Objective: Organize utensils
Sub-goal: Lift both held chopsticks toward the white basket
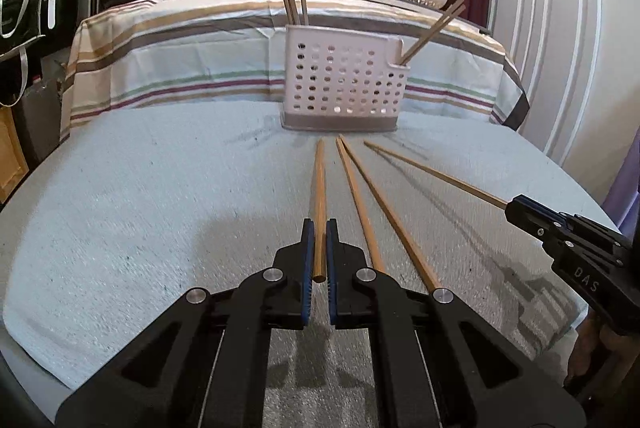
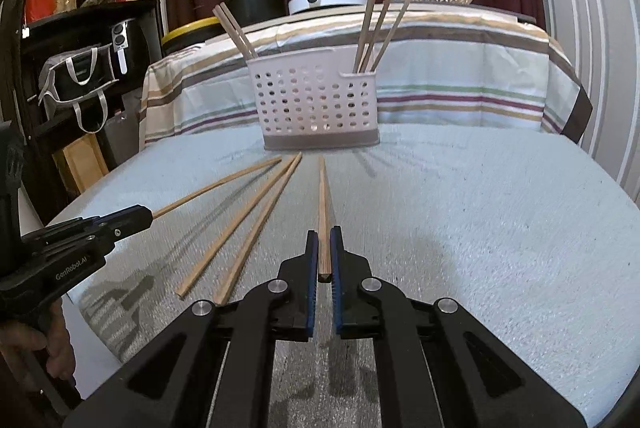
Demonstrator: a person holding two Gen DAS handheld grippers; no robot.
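Right now your left gripper [image 1: 320, 248] is clamped on one chopstick [image 1: 319, 195] and your right gripper [image 2: 324, 252] on another [image 2: 323, 203], each near its butt end. Between them, two loose chopsticks [image 1: 384, 211] lie on the towel [image 1: 160, 187]. Beyond stands the perforated caddy [image 1: 340, 83], with five chopsticks already upright in its two end compartments. By my reckoning, four remain.

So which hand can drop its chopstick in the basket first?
Probably right. Both hold a chopstick, but the right gripper faces the basket dead centre; the left gripper sees it slightly to one side.
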